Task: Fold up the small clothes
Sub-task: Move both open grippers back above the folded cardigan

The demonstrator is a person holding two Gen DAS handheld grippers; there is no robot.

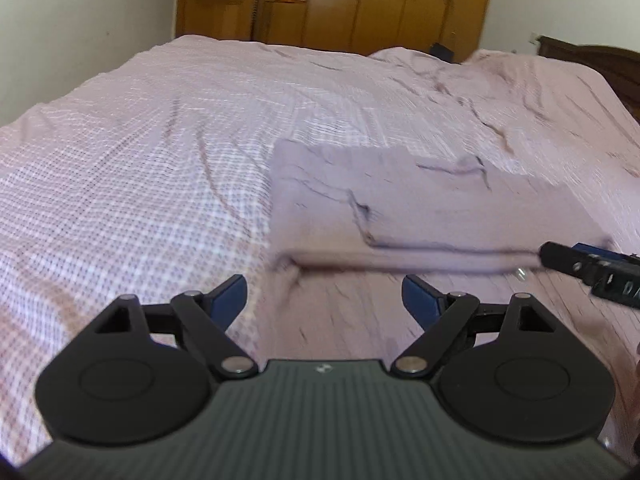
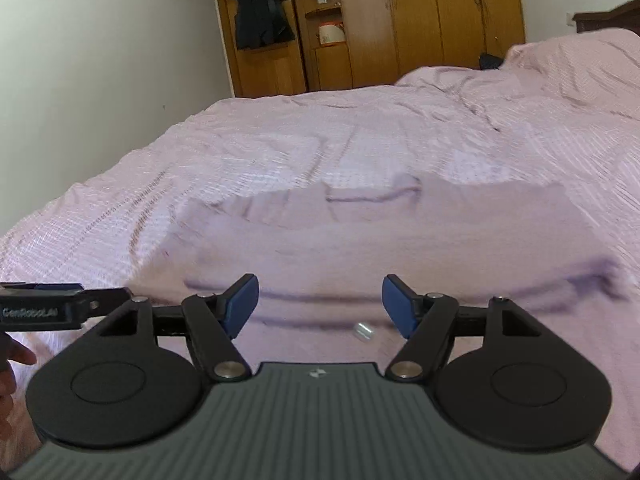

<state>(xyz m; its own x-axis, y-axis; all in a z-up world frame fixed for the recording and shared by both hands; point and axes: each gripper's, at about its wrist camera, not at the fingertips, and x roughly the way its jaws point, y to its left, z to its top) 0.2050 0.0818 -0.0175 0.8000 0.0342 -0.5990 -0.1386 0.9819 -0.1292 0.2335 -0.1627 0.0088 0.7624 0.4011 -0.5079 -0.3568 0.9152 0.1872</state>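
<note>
- Left wrist view: left tongs (image 1: 325,300) stand apart, empty, over the bed (image 1: 140,152). The folded garment (image 1: 420,208) lies flat just beyond, right of centre.
- Right wrist view: right tongs (image 2: 320,306) stand apart, empty, above the folded garment's (image 2: 380,240) near edge.

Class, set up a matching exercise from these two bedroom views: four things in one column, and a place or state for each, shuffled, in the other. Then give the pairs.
Things
1. folded garment
2. left tongs
3. wardrobe
4. dark clothing

Places or states
A. hanging at the wardrobe's left end
B. open, nothing between the pads
C. lying flat on the pink bedspread
D. standing against the far wall, past the bed

Pairs: 1-C, 2-B, 3-D, 4-A
</note>
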